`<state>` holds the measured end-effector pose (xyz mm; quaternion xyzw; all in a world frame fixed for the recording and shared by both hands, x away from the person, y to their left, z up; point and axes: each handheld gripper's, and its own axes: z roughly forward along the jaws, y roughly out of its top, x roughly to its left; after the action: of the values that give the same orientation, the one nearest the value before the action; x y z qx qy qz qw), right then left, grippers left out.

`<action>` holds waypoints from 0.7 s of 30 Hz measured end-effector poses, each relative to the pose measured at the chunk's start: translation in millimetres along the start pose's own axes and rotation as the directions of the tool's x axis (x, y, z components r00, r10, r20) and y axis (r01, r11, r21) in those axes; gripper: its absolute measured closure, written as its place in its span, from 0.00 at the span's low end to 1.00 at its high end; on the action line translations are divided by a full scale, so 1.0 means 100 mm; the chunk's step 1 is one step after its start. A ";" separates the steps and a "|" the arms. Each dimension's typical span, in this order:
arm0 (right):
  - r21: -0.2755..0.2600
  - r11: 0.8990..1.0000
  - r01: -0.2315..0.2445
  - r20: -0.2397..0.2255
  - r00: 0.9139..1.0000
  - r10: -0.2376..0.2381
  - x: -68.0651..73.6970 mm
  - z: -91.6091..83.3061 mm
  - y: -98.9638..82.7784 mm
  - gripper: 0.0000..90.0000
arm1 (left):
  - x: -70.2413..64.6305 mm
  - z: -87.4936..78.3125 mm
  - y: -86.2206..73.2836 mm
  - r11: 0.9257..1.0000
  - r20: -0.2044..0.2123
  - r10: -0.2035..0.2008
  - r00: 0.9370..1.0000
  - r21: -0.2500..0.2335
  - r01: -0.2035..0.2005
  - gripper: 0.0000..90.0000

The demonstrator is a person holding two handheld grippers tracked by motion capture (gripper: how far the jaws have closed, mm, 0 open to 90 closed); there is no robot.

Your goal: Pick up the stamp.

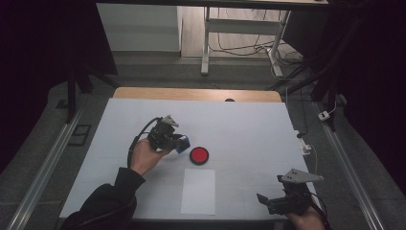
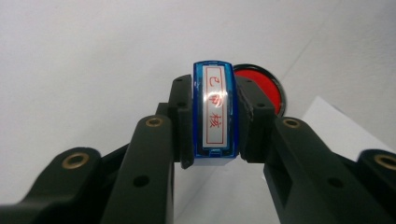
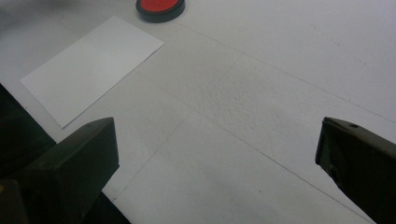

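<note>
At the near right edge of the surface [image 1: 239,120], the right hand-held gripper [image 1: 277,201] is seen, matte black and blocky, with a grey three-cornered plate on top; its jaws are spread wide with nothing between them, and pale, finely pebbled covering is seen in the gap. Just left of it, a flat white rectangular sheet of paper [image 1: 198,190] is laid near the front edge. Beyond the sheet, a round red ink pad [image 1: 199,155] in a shallow black rim is set. Just left of the pad, the left hand-held gripper [image 1: 181,143] is clamped on a blue stamp [image 2: 215,114]. The stamp is a glossy, translucent blue block, pinched by its two long sides, and a white face with a red frame and red characters is shown.
</note>
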<state>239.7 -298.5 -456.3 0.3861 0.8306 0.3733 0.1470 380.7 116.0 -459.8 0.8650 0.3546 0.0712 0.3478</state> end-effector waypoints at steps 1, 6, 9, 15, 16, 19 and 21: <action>0.000 1.000 0.000 0.000 1.000 0.000 0.00 0.00 0.00 0.00 | -0.02 -0.02 0.00 1.000 0.009 -0.005 1.000 0.002 0.005 0.78; 0.000 1.000 0.001 0.002 1.000 -0.001 0.00 0.00 0.00 0.00 | -0.14 -0.12 -0.02 1.000 0.043 0.026 0.999 -0.008 -0.026 0.78; 0.000 1.000 0.001 0.002 1.000 -0.001 0.00 0.00 0.00 0.00 | -0.20 -0.16 -0.04 0.999 0.052 0.038 0.998 -0.011 -0.037 0.78; 0.000 1.000 0.001 0.002 1.000 -0.001 0.00 0.00 0.00 0.00 | -0.30 -0.25 -0.08 0.997 0.075 0.079 0.994 -0.032 -0.077 0.78; 0.000 1.000 0.001 0.002 1.000 -0.001 0.00 0.00 0.00 0.00 | -0.32 -0.26 -0.09 0.997 0.079 0.079 0.994 -0.032 -0.077 0.78; -0.001 1.000 0.001 0.001 1.000 -0.001 0.00 0.00 0.00 0.00 | -0.35 -0.29 -0.12 0.996 0.090 0.089 0.992 -0.039 -0.086 0.78; -0.001 1.000 0.001 0.001 1.000 -0.001 0.00 0.00 0.00 0.00 | -0.38 -0.32 -0.15 0.995 0.090 0.097 0.991 -0.044 -0.094 0.78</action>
<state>239.4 -298.5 -456.2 0.3858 0.8306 0.3735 0.1478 332.4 115.8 -440.9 0.8763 0.2950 0.0548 0.3769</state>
